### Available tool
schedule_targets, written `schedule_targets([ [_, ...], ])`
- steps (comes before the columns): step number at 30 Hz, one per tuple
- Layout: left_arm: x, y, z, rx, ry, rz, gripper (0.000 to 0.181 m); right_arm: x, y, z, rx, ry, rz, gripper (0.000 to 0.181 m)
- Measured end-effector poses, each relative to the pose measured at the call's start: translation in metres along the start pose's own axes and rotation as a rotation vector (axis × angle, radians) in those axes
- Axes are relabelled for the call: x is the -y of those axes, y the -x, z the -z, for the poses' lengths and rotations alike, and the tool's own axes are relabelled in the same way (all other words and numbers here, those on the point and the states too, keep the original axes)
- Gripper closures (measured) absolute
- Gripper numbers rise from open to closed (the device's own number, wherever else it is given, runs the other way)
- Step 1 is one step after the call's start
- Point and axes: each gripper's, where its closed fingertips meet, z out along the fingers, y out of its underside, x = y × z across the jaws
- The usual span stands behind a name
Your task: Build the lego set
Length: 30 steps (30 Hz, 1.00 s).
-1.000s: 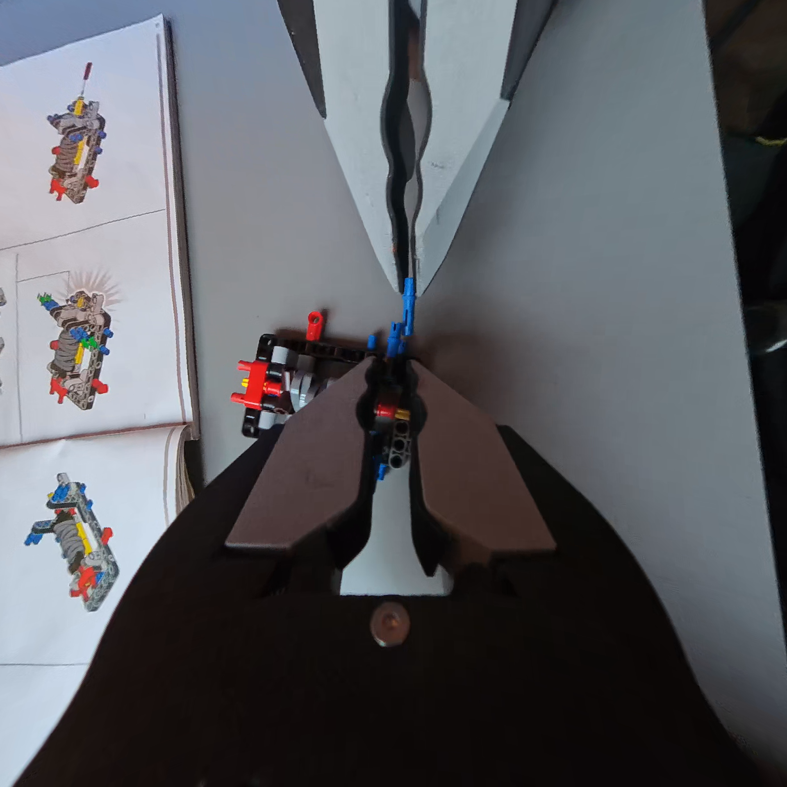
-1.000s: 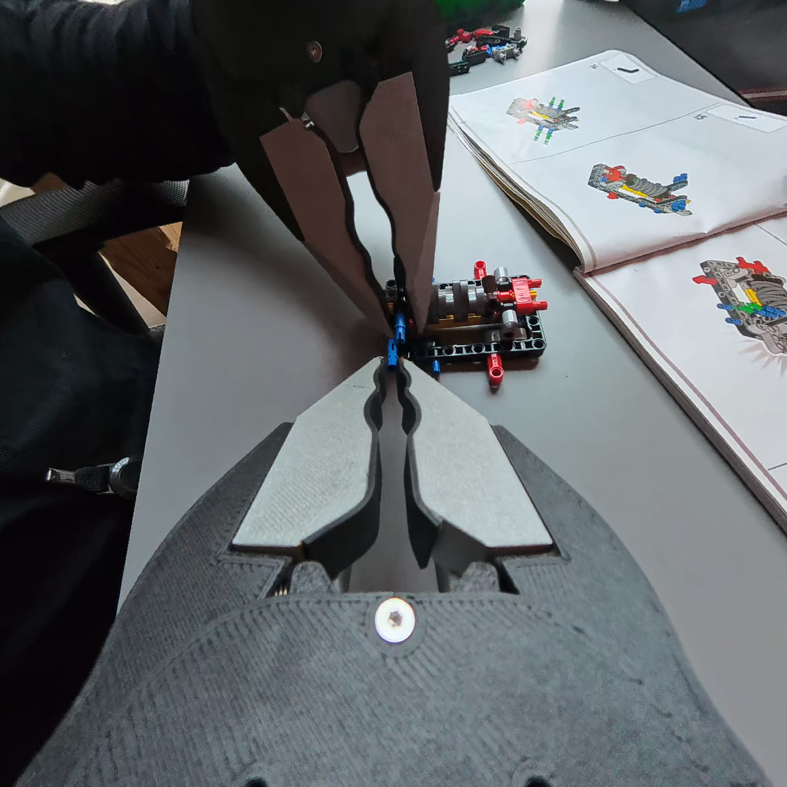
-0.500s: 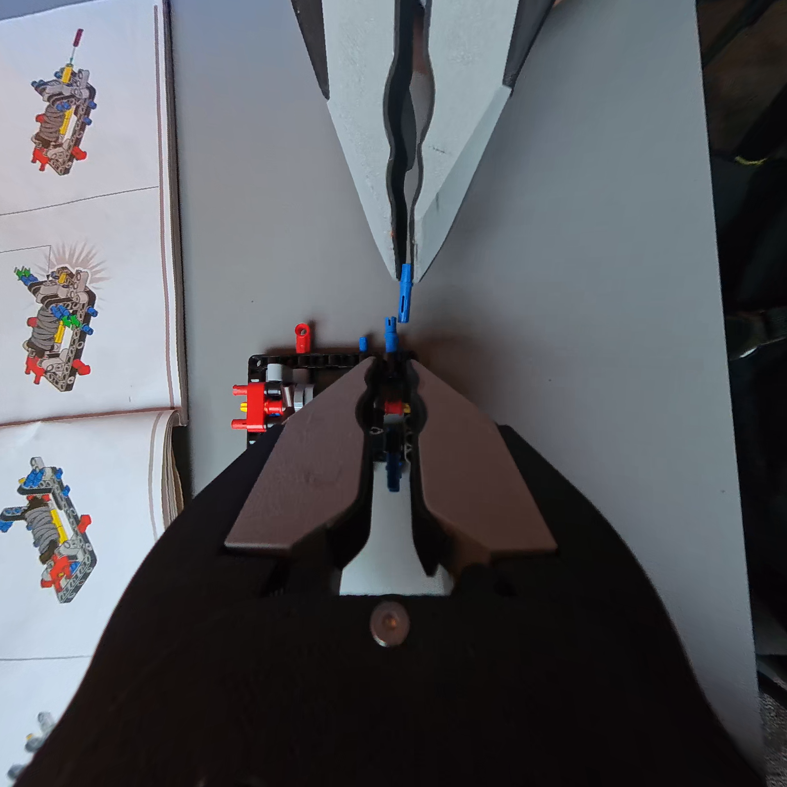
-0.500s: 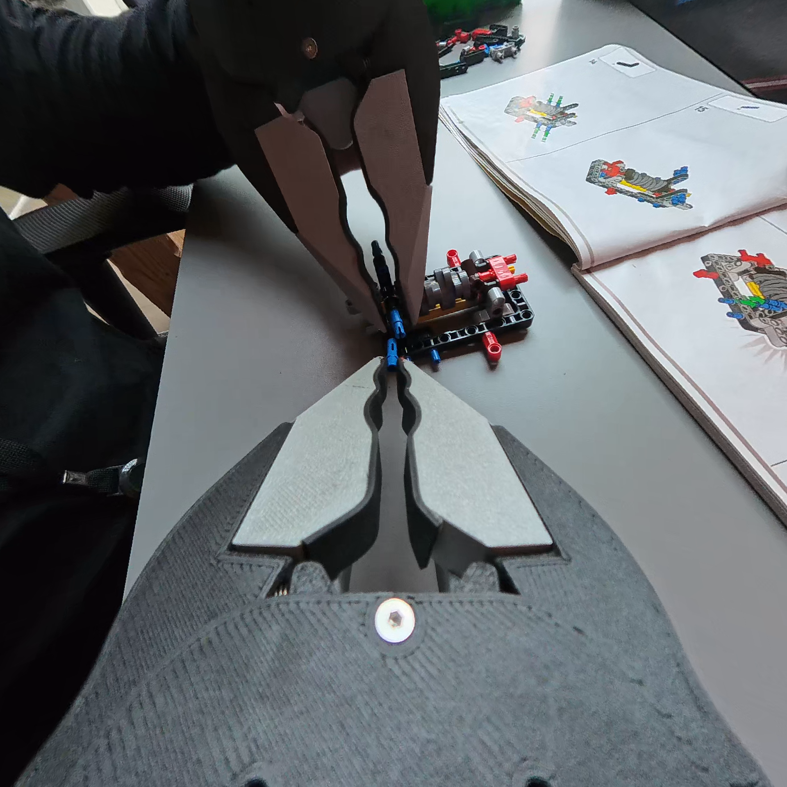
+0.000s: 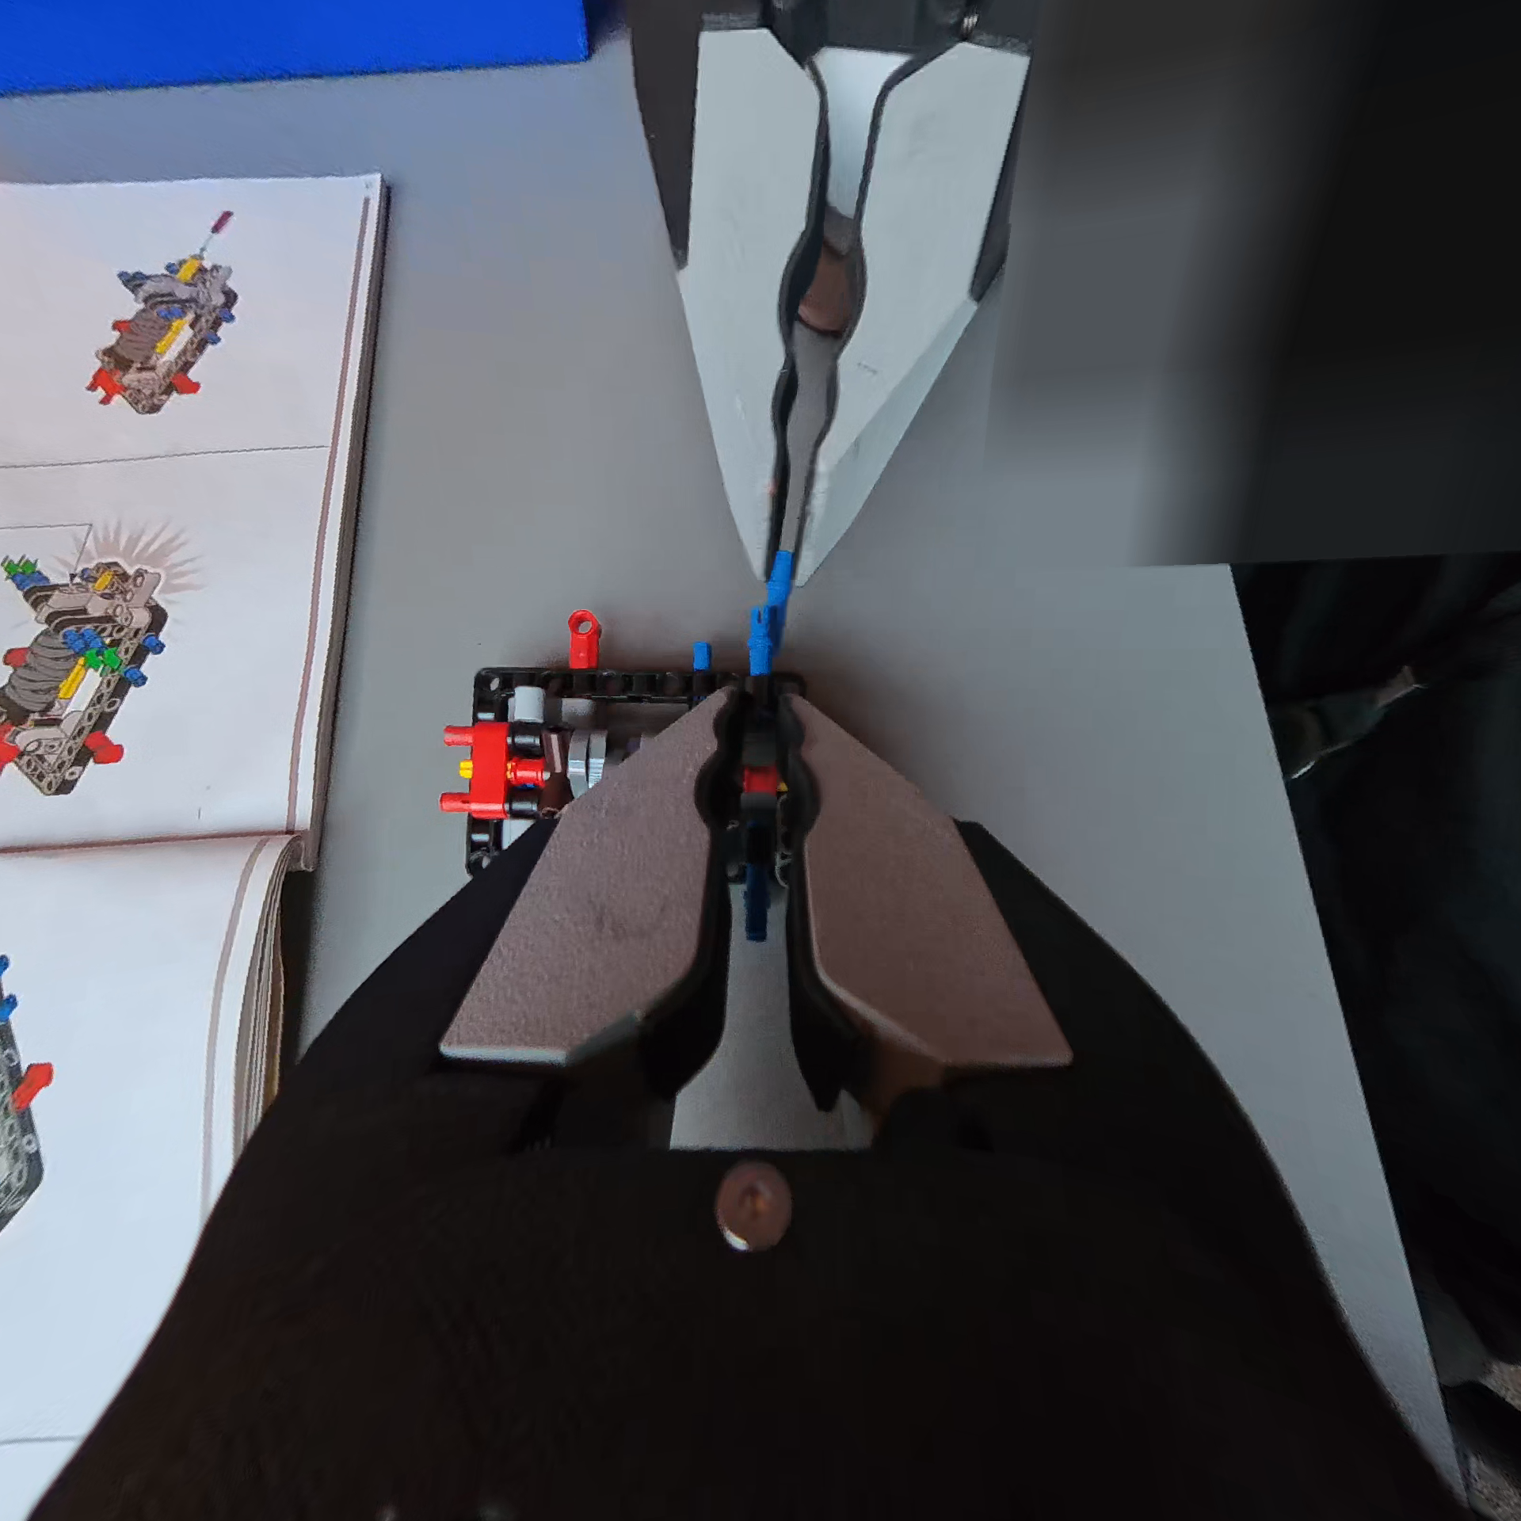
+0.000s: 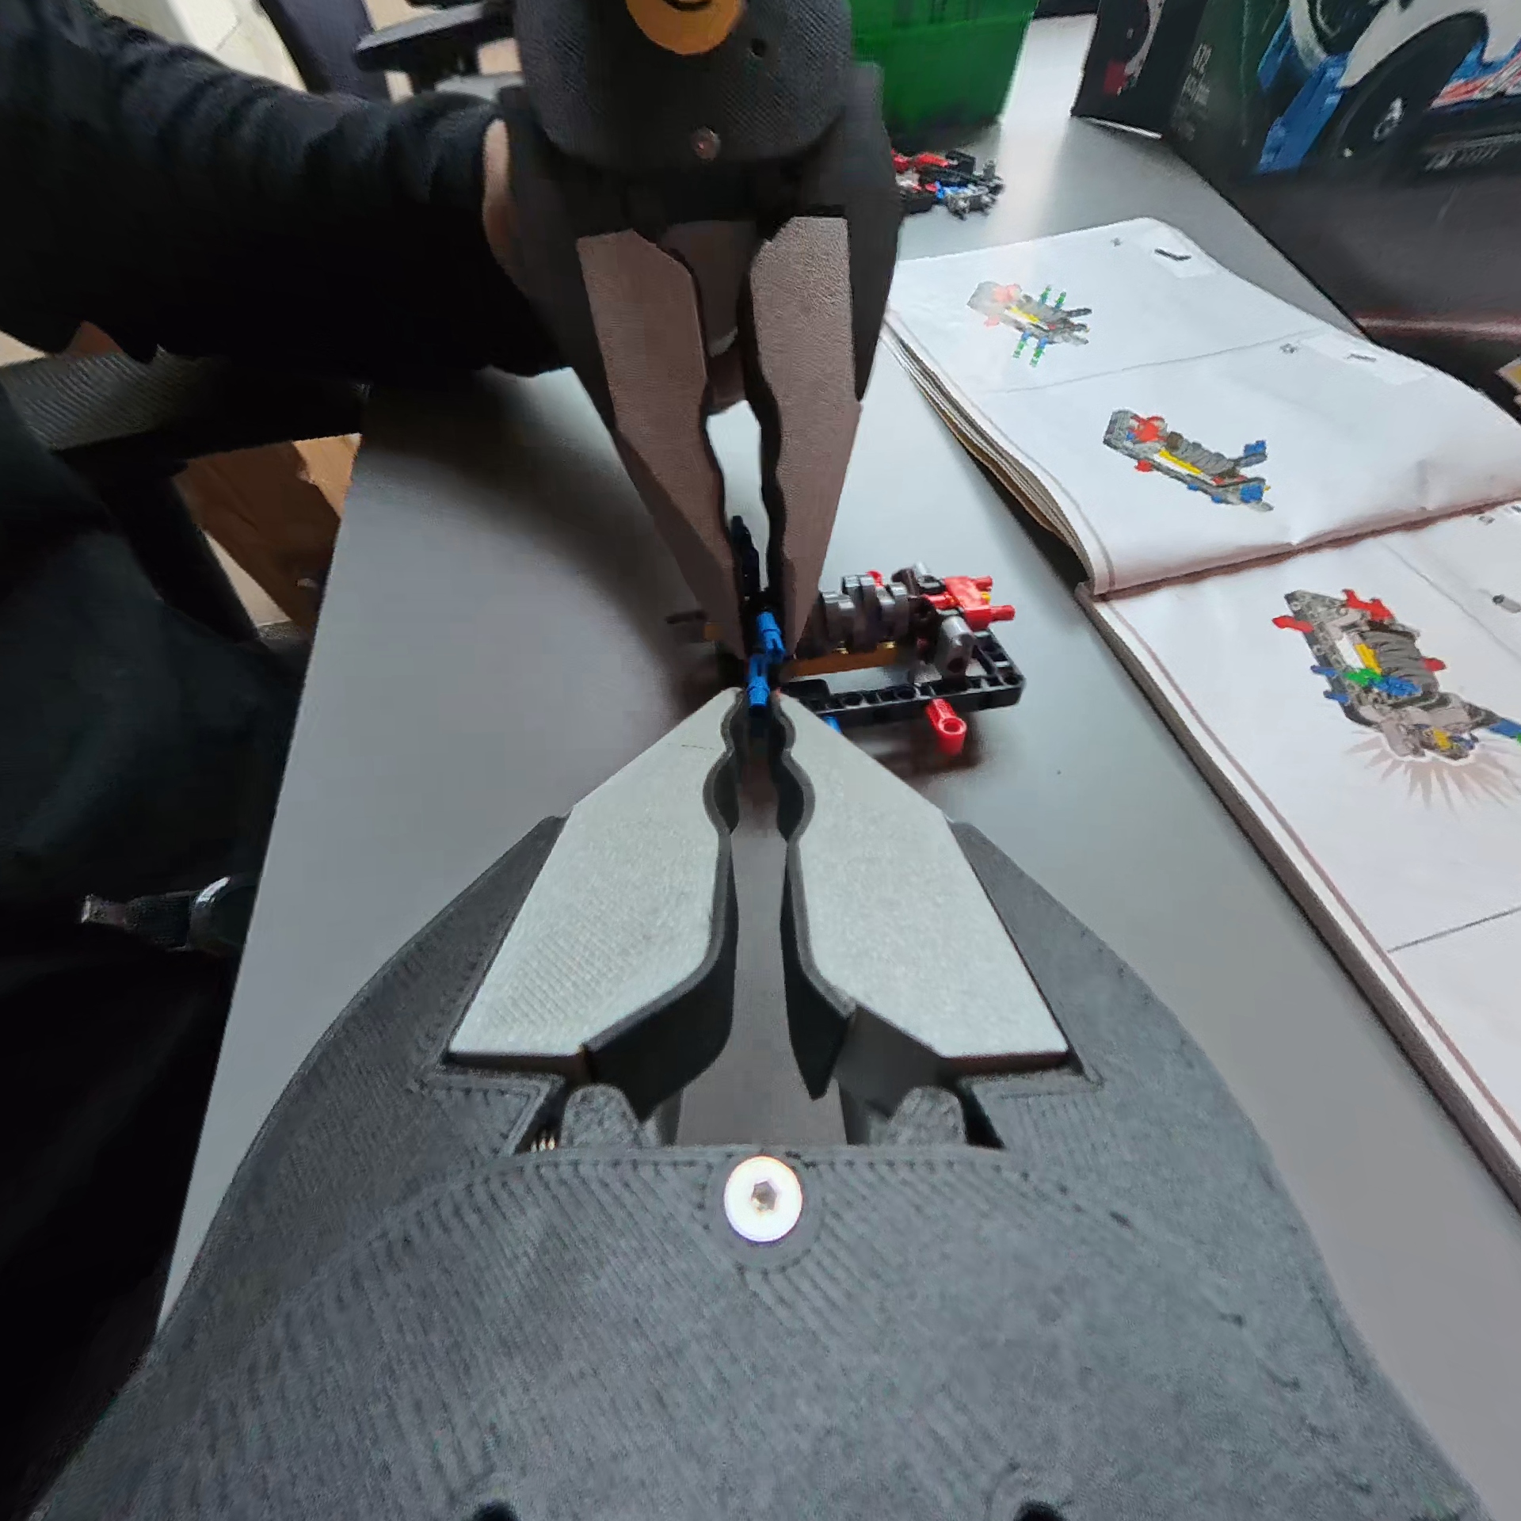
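Observation:
A partly built lego assembly [image 5: 527,761], a black frame with grey gears and red parts, lies on the grey table [image 5: 1029,741]. My left gripper [image 5: 757,700], with brown fingers, is shut on the frame's right end. My right gripper [image 5: 778,568], with grey fingers, comes in from the far side, shut on a blue pin [image 5: 780,574]. That pin meets a second blue pin [image 5: 760,642] standing out of the frame's far edge. In the right wrist view my right gripper [image 6: 757,712] holds the blue pin [image 6: 759,690] against the assembly [image 6: 905,650], just below the left gripper [image 6: 761,650].
An open instruction booklet [image 5: 165,494] lies left of the assembly and also shows in the right wrist view [image 6: 1234,411]. A blue box [image 5: 288,33], a green bin [image 6: 938,58], a set box [image 6: 1358,82] and loose pieces [image 6: 946,181] sit farther off. The table edge [image 5: 1251,741] is near. The grippers are tip to tip, or close to it.
Half a second ago the held blue pin was apart from the frame's pin; now the two touch. The left gripper has kept its hold on the frame.

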Motion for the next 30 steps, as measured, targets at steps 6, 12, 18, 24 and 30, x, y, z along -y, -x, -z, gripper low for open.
schedule_targets([
  [6, 0.0058, -0.0076, 0.0015, -0.069, -0.081, 0.009, 0.176, -0.0007, 0.0025, -0.0030, -0.001, 0.032, 0.022, 0.181],
  [12, 0.0034, -0.0059, -0.0006, -0.049, -0.079, -0.014, 0.176, 0.0038, 0.0047, -0.0029, 0.006, 0.011, 0.036, 0.181],
  [18, 0.0052, -0.0057, -0.0004, -0.046, -0.096, -0.015, 0.176, 0.0042, 0.0035, -0.0030, -0.019, 0.007, 0.061, 0.181],
  [24, 0.0048, -0.0069, -0.0028, -0.055, -0.106, -0.006, 0.176, 0.0030, 0.0047, -0.0028, -0.028, 0.011, 0.105, 0.181],
  [30, -0.0002, -0.0072, -0.0053, -0.077, -0.113, 0.035, 0.176, -0.0043, 0.0055, -0.0067, -0.014, 0.032, 0.100, 0.181],
])
